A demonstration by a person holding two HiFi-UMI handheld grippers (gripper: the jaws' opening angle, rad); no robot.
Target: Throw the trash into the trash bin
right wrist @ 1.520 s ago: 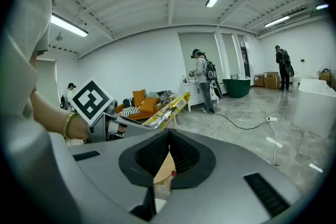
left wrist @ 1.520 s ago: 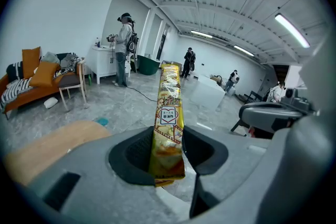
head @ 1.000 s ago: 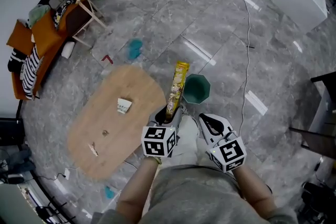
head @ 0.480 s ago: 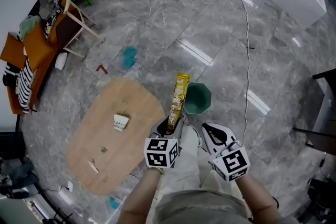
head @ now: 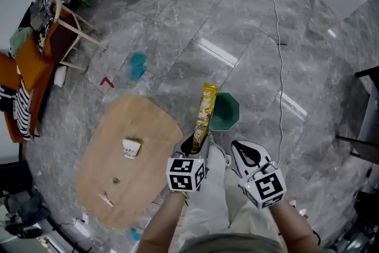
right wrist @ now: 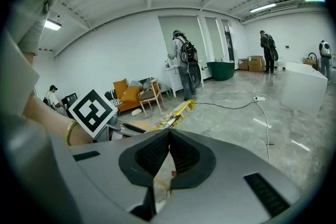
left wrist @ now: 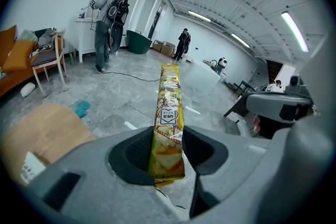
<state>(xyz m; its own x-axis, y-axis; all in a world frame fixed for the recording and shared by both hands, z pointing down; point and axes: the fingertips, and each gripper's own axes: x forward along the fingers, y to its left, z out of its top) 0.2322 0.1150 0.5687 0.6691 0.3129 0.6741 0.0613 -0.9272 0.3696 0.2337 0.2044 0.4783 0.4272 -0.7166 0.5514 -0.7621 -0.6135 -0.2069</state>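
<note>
The left gripper (left wrist: 167, 152) pinches the bottom end of a long yellow snack packet (left wrist: 169, 107), its jaws pressed on either flat side. Gripping the end likely leaves the rest free to drop in the trash bin (head: 225, 114). The right gripper (right wrist: 168, 150) is pressed together on nothing, lower right of centre in the head view. There the packet's long axis runs from the jaws up the frame, its free end beside the bin's left rim, right of the wooden table (head: 118, 145).
</note>
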